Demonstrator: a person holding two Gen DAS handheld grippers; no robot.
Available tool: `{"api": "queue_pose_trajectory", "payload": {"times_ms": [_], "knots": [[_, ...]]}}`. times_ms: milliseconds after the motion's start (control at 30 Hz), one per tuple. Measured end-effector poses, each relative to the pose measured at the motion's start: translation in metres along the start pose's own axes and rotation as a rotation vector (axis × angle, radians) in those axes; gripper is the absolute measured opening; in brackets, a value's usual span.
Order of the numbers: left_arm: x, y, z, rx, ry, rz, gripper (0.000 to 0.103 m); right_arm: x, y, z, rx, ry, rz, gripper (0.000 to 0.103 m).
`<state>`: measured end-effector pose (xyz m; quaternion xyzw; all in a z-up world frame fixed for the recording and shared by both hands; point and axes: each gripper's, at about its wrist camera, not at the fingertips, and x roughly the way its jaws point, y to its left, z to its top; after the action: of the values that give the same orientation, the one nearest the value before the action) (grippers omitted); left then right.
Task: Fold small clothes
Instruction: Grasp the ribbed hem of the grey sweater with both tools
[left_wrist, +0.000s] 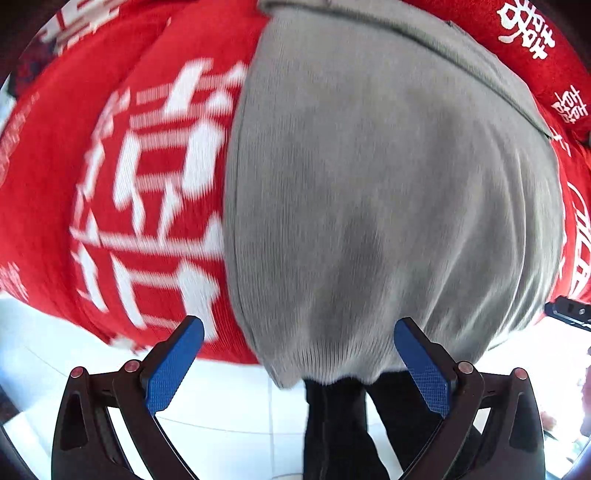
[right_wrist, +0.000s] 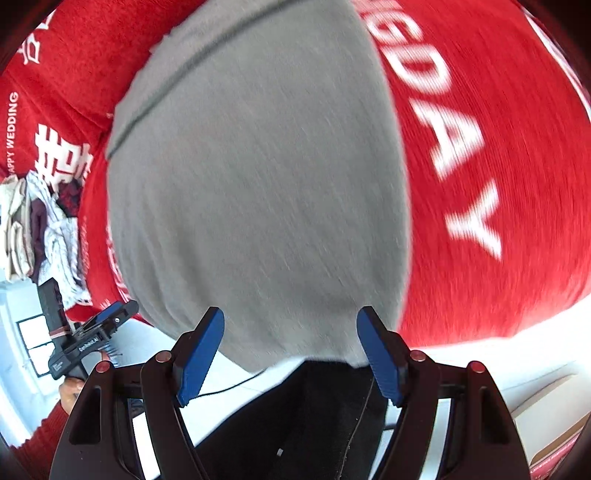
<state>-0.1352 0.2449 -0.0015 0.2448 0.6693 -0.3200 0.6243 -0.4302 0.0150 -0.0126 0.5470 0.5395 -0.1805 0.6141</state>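
Observation:
A grey knit garment (left_wrist: 388, 184) lies spread on a red cloth (left_wrist: 129, 184) printed with white characters. Its near edge reaches the cloth's front edge. My left gripper (left_wrist: 299, 328) hovers open over that near edge, blue pads (left_wrist: 177, 365) wide apart with nothing pinched. In the right wrist view the same grey garment (right_wrist: 258, 184) fills the middle. My right gripper (right_wrist: 291, 314) also stands open above its near edge, clear of the fabric. The left gripper (right_wrist: 114, 314) shows at the left, beside the garment's corner. Both views are motion-blurred.
The red cloth (right_wrist: 498, 129) carries white lettering on the right. A pile of light and dark clothes (right_wrist: 44, 221) sits at the far left. The person's dark trousers (right_wrist: 314, 424) stand just beyond the front edge, over white floor tiles (left_wrist: 221, 398).

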Motion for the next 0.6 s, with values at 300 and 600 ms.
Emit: {"api": "queue_pose_trajectory", "payload": {"times_ms": [300, 600], "knots": [[0.038, 0.005, -0.031, -0.071, 0.036, -0.114, 0.103, 0.053, -0.042, -0.025, 0.031, 0.072, 0.012, 0.077], [0.038, 0.007, -0.059, -0.07, 0.024, -0.22, 0.013, 0.064, -0.049, -0.037, 0.079, 0.054, 0.182, 0.007]]}}
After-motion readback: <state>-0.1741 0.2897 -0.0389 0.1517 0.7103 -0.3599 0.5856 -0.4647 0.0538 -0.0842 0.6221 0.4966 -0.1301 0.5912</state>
